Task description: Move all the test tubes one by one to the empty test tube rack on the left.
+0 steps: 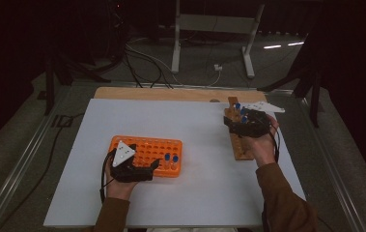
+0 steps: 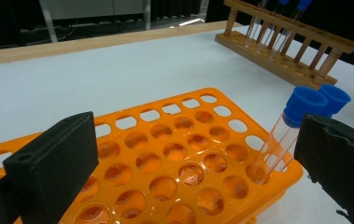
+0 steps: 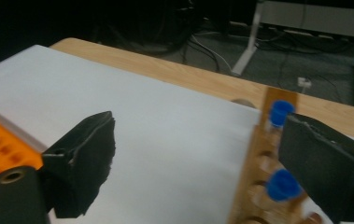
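Two capped tubes point(image 2: 286, 135) in orange rack point(image 2: 174, 158) — wooden rack point(image 1: 238, 140) alongside

An orange rack point(image 1: 147, 155) lies flat on the white counter point(image 1: 171, 121), two blue-capped tubes point(image 2: 290, 128) standing in it; a wooden rack point(image 1: 237, 130) holds more tubes point(image 3: 281, 185).

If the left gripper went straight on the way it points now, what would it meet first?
Probably the orange rack, which lies between and beyond the open left gripper; the two blue-capped tubes stand near its right-hand jaw. Depth is hard to judge.
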`<state>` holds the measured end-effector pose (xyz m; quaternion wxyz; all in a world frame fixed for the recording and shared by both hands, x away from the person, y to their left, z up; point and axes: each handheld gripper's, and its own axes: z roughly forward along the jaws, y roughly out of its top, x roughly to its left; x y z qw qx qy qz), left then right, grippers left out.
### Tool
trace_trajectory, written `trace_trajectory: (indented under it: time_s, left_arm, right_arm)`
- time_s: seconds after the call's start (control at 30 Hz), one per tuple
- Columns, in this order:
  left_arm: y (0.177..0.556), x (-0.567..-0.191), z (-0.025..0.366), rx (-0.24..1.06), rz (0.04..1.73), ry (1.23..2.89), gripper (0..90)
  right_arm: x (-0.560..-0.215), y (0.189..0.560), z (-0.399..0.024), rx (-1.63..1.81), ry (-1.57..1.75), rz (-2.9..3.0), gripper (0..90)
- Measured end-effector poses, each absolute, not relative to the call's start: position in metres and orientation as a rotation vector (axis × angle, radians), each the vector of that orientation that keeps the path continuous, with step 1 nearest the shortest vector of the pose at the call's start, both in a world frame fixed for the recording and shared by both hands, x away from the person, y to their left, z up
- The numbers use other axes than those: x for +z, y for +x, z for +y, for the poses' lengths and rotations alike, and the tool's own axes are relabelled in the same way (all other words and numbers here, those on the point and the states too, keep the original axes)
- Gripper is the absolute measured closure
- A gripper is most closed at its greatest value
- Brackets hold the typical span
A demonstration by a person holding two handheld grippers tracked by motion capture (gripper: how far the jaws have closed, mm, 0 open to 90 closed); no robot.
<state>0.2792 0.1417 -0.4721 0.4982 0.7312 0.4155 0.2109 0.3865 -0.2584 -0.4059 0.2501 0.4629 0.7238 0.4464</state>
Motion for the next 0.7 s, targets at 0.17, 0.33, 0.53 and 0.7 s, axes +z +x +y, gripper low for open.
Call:
trace_trajectory:
  time_s: [0.17,0.33,0.53,0.7]
  left_arm:
    - [0.279,-0.473,0.142,0.523,1.015,1.767,2.0]
    - [0.279,-0.473,0.143,0.523,1.017,1.766,2.0]
    - [0.279,-0.473,0.141,0.524,1.016,1.775,2.2]
    - [0.279,-0.473,0.141,0.527,1.02,1.774,2.2]
  right_arm:
    - [-0.413,0.393,-0.274,1.171,1.316,1.961,11.3]
    - [-0.423,0.399,-0.284,1.107,1.345,1.991,25.4]
    - [-0.436,0.402,-0.293,1.094,1.371,2.024,56.8]
    - [-0.442,0.406,-0.295,1.098,1.379,2.028,67.2]
